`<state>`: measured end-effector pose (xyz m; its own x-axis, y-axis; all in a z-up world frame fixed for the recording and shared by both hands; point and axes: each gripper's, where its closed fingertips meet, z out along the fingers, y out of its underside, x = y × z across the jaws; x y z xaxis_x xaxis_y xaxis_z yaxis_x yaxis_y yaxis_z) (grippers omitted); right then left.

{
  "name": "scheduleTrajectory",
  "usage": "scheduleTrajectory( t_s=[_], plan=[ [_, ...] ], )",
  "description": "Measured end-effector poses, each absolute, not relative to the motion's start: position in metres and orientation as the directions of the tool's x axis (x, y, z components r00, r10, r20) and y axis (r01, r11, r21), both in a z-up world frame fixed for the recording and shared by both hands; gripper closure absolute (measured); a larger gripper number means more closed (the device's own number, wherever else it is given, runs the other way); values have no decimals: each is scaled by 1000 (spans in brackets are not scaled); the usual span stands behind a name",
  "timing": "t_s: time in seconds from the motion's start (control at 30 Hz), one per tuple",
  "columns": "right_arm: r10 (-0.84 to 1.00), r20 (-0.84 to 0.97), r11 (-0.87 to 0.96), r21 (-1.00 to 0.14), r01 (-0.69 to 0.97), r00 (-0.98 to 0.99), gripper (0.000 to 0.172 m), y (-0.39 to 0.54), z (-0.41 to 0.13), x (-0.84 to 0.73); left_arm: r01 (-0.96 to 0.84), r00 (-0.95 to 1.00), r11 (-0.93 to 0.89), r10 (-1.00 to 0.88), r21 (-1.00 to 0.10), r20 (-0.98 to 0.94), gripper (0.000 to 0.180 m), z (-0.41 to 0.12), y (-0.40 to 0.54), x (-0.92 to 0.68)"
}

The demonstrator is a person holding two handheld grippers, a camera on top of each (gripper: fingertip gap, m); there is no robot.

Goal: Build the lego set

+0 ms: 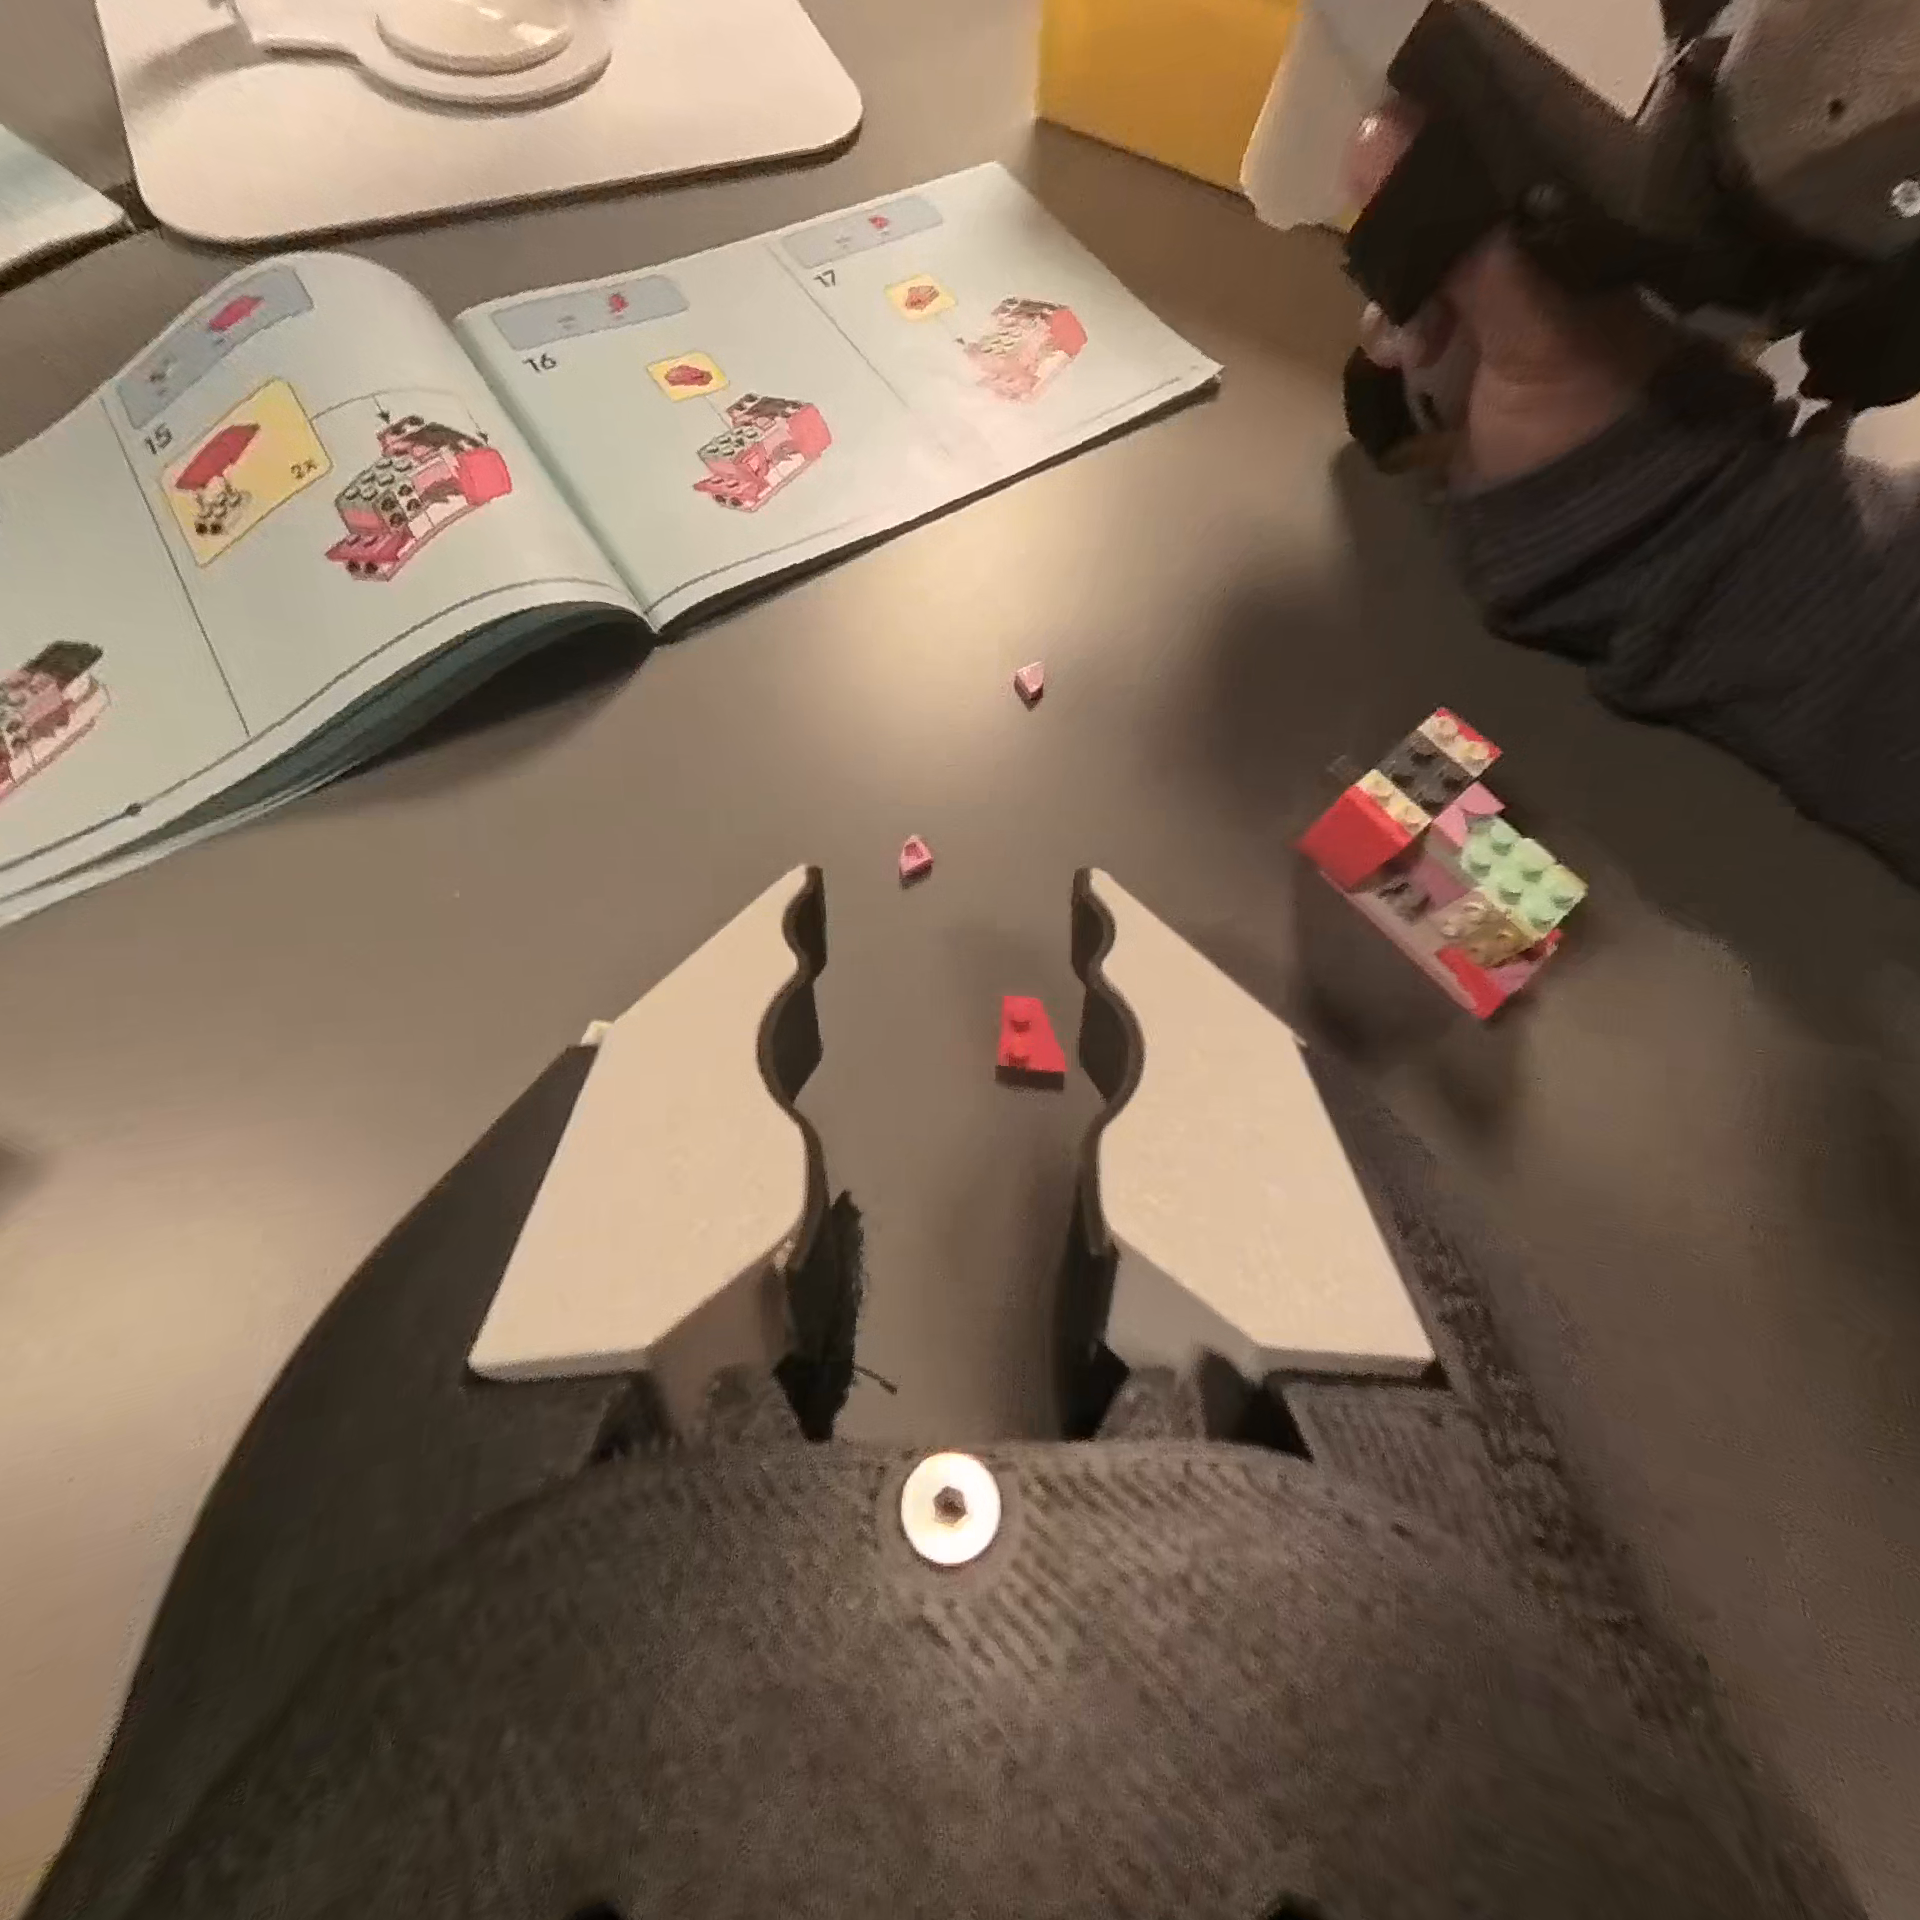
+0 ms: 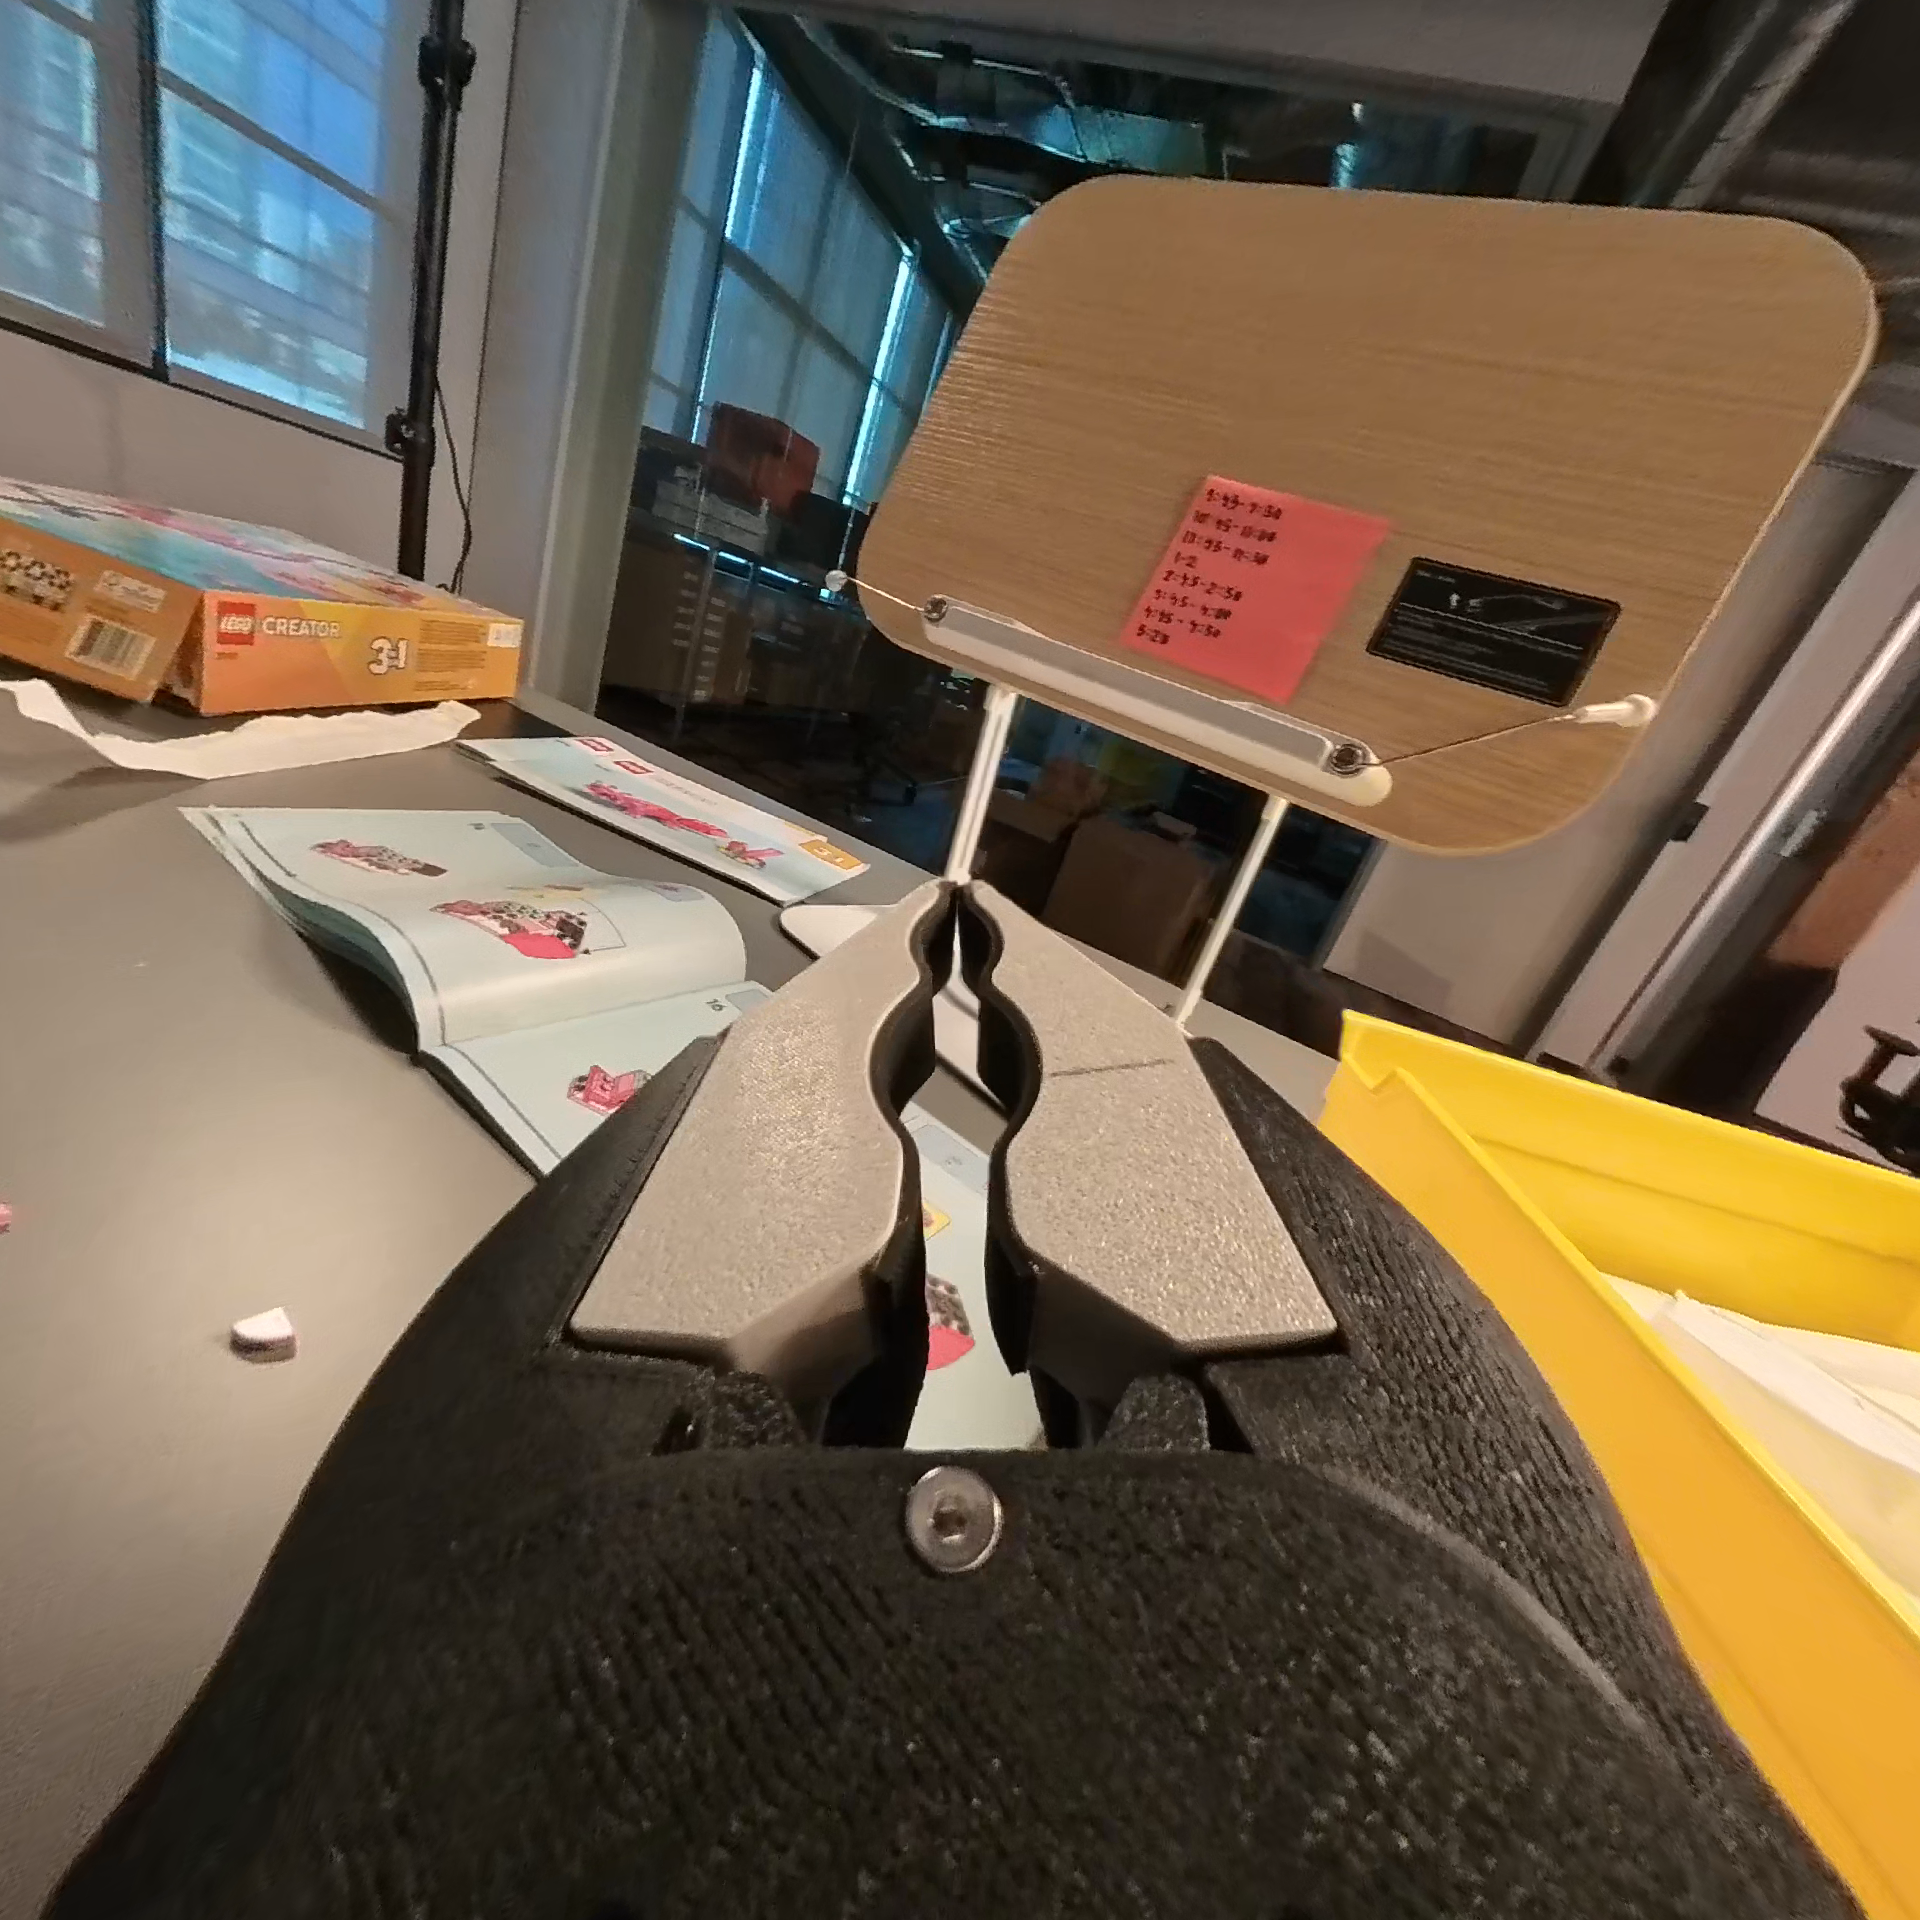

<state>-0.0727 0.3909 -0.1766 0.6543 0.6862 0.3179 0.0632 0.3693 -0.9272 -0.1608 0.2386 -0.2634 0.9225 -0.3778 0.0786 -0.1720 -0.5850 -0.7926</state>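
Left tool (image 1: pixel 948 883): fingers spread wide, nothing gripped. A small red wedge-shaped brick plate (image 1: pixel 1029 1042) lies flat on the dark grey tabletop (image 1: pixel 520 1039) between the two fingers, close to the right-hand pad but apart from both. Just past the fingertips sits a tiny pink sloped brick piece (image 1: pixel 915 858); a second tiny pink piece (image 1: pixel 1030 683) lies farther on. To the right of the tool, a partly built brick model in red, black, pink and mint green (image 1: pixel 1444 862) shows blurred, well clear of the fingers. An open pale-blue instruction booklet with build diagrams (image 1: pixel 520 436) lies ahead and to the left. Beyond it, the white rounded base of a stand (image 1: pixel 468 125). A yellow plastic bin (image 1: pixel 1153 83) at top centre. The right tool with a hand and dark striped sleeve (image 1: pixel 1621 540) shows at upper right, blurred.

Right tool (image 2: pixel 954 885): tips clenched together, nothing between them, raised above the booklet (image 2: pixel 468 935). Ahead of it, a light wooden book-stand panel on thin white posts (image 2: pixel 1403 416), carrying a pink sticky note (image 2: pixel 1257 587) and a black label (image 2: pixel 1491 629). Yellow bin (image 2: pixel 1558 1299) just to the right. Left, farther off: an orange and blue cardboard toy box (image 2: pixel 260 623), a closed second booklet (image 2: pixel 675 810), a small white rounded chip (image 2: pixel 263 1333) on the tabletop.
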Motion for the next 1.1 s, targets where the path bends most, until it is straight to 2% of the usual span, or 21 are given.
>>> scheduleTrajectory(
  t_s=[0.1, 0.17, 0.27, 0.37, 0.5, 0.63, 0.8, 0.97, 1.1],
  plan=[
    [747, 346, 383, -922, 58, 568, 171, 377, -179, -81, -183, 912, -607, -399, -773, 97, 134, -266, 234, -157],
    [873, 332, 331, -941, 67, 358, 168, 353, -194, -98, -213, 898, -610, -429, -763, 92, 134, -267, 229, -152],
    [977, 205, 196, -971, 138, 55, 163, 318, -216, -110, -257, 876, -617, -474, -744, 90, 136, -270, 223, -148],
    [995, 13, 41, -956, 289, -96, 157, 304, -239, -111, -281, 860, -653, -497, -703, 119, 137, -279, 215, -148],
    [987, -58, 17, -896, 444, -153, 158, 296, -264, -117, -305, 846, -683, -514, -664, 140, 138, -285, 205, -152],
    [987, -38, 57, -826, 561, -155, 158, 295, -285, -120, -334, 824, -680, -547, -652, 149, 141, -287, 199, -156],
    [991, -21, 58, -830, 555, -135, 158, 298, -284, -121, -329, 795, -664, -578, -671, 182, 148, -288, 199, -155],
    [992, -6, 61, -847, 528, -124, 154, 300, -280, -121, -384, 801, -636, -591, -669, 102, 151, -296, 204, -157],
    [999, 15, 31, -914, 404, -44, 147, 314, -258, -120, -377, 790, -619, -603, -689, 110, 151, -296, 206, -149]
  ],
)
